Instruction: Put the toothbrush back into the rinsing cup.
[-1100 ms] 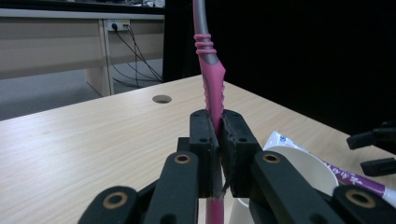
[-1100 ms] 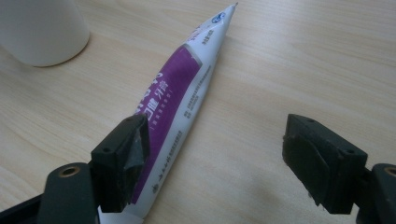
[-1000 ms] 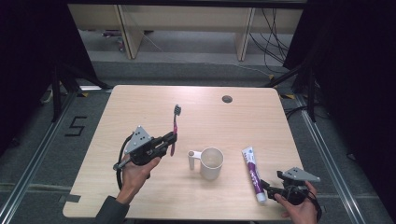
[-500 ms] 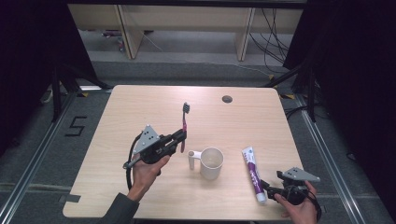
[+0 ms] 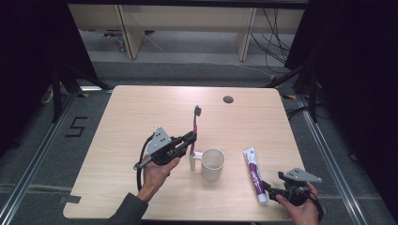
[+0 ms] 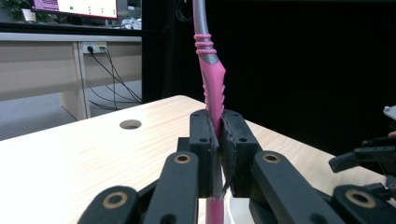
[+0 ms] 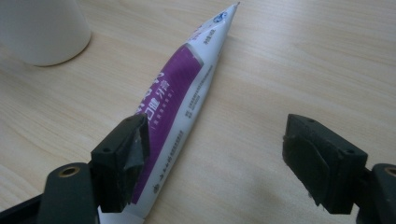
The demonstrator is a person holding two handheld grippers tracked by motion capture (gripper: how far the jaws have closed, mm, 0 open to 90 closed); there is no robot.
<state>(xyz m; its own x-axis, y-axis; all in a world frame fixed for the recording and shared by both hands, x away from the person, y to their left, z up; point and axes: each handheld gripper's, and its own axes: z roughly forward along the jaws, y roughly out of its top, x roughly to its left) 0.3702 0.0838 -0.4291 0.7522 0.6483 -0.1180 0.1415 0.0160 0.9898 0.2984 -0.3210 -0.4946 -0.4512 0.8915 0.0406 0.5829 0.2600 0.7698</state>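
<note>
A light wooden table [image 5: 141, 122] with rounded corners and a small round hole [image 5: 228, 99] near its far edge fills the middle of the high view, standing on grey carpet in a dim room with pale shelving [image 5: 187, 28] and loose cables across the top of the frame and black curtains down both sides. Just left of centre, the left gripper [image 5: 191, 139] has its jaws pressed tight on the lower handle of a pink toothbrush [image 5: 194, 129], held upright with the bristles at the top, right beside a white cup [image 5: 212, 164]. At lower right, the right gripper [image 5: 267, 186] sits low over the table with its jaws spread wide and nothing between them, the left jaw beside a purple-and-white toothpaste tube [image 5: 253, 173] lying flat.
</note>
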